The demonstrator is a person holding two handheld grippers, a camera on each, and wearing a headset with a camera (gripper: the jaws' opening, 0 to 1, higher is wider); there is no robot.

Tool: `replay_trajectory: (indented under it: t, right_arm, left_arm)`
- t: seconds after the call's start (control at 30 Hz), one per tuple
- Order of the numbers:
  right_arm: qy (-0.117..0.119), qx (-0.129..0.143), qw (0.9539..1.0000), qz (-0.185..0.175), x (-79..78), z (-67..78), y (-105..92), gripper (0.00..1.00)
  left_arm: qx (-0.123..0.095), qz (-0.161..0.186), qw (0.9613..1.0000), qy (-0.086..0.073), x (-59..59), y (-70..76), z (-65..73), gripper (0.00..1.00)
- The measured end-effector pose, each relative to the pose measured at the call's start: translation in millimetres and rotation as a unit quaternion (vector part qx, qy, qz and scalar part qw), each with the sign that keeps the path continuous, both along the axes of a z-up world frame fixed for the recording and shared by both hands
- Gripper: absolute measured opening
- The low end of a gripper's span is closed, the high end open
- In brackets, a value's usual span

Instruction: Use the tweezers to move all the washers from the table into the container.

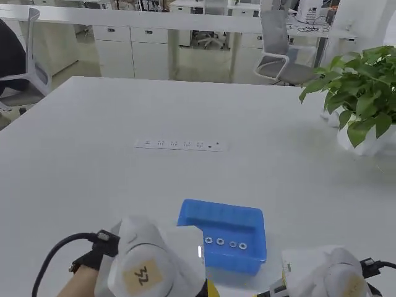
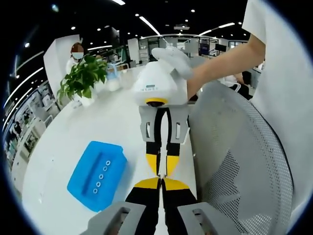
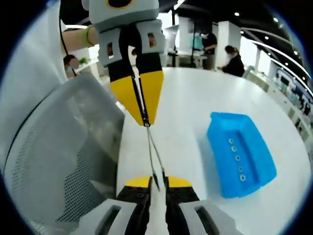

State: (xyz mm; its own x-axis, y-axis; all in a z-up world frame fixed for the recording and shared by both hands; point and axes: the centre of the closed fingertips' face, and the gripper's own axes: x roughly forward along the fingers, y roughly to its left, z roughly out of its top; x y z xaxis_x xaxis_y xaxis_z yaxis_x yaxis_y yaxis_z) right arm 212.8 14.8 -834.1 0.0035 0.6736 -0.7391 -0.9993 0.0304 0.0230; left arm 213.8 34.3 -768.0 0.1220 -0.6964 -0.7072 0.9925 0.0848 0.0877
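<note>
The left tool (image 3: 145,117), with its smooth white plastic housing and black fingers ending in yellow pads, is pinching its jaws nearly shut on one end of the thin bare-metal tweezers (image 3: 152,152). The two slim legs of the tweezers are spreading slightly as they run to the right tool (image 3: 157,182), built the same way. Its jaws are also pressing narrow over the legs' other ends, so the two tools are meeting tip to tip above the near edge of the matte white table (image 1: 124,185). In the head view both sets of jaws are being cut off by the bottom edge.

The bright blue rectangular plastic container (image 1: 241,263), ribbed along its far inner wall, is sitting on the table just beyond the tools. A row of small silvery ring-shaped washers (image 1: 220,241) is lying on its floor, too small to show in detail.

Farther off, a flat white power strip (image 1: 179,145) is lying mid-table. A leafy green plant in a white pot (image 1: 362,86) is standing at the far right, partly cut off. A grey mesh chair back (image 2: 244,171) is curving close beside the tools.
</note>
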Motion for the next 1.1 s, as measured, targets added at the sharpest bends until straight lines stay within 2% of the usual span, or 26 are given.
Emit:
replay_trajectory:
  t: [0.03, 0.07, 0.1, 0.17, 0.33, 0.47, 0.57, 0.73, 0.8, 0.97, 1.1]
  right_arm:
    - [0.000, -0.001, 1.0000, 0.001, -0.6, -1.2, -1.1, 0.04]
    - [0.001, -0.002, 1.0000, 0.000, -0.5, -2.2, -1.9, 0.03]
    - [0.002, -0.004, 1.0000, -0.005, -0.2, -3.8, -3.0, 0.03]
    - [0.003, -0.004, 0.9999, -0.012, 0.7, -4.5, -3.5, 0.06]
    - [0.007, 0.000, 0.9996, -0.026, -0.8, -5.6, -4.7, 0.07]
    - [0.011, 0.001, 0.9991, -0.041, -3.1, -6.8, -8.7, 0.08]
    - [0.010, 0.000, 0.9985, -0.054, -4.6, -4.9, -13.1, 0.10]
    - [0.014, 0.006, 0.9951, -0.098, -6.2, 1.2, -25.0, 0.11]
    - [0.011, 0.004, 0.9938, -0.111, -9.1, 4.9, -31.9, 0.11]
    - [-0.003, -0.012, 0.9921, -0.125, -19.3, 12.2, -51.2, 0.12]
    - [-0.006, -0.006, 0.9871, -0.160, -20.1, 19.9, -63.3, 0.13]
  left_arm:
    - [-0.008, 0.000, 1.0000, 0.001, 0.8, -1.0, 1.4, 0.00]
    - [-0.018, 0.007, 0.9998, 0.011, 1.3, -2.3, 3.0, 0.00]
    - [-0.018, 0.012, 0.9996, 0.015, 2.8, -1.2, 2.9, 0.00]
    - [-0.013, 0.014, 0.9997, 0.014, 5.8, 2.6, 1.3, 0.00]
    - [0.018, 0.014, 0.9995, 0.023, 1.6, 21.9, -10.7, 0.00]
    - [0.053, 0.014, 0.9981, 0.028, 0.5, 36.6, -28.1, 0.00]
    - [0.060, 0.012, 0.9976, 0.033, 0.6, 38.5, -36.3, 0.00]
    - [0.093, -0.001, 0.9946, 0.046, 2.2, 39.2, -56.8, 0.00]
    - [0.108, -0.011, 0.9932, 0.042, 3.3, 38.3, -62.2, 0.00]
    - [0.129, -0.026, 0.9902, 0.046, 3.0, 34.5, -71.4, 0.00]
    - [0.140, -0.025, 0.9885, 0.051, 5.4, 31.9, -75.4, 0.00]
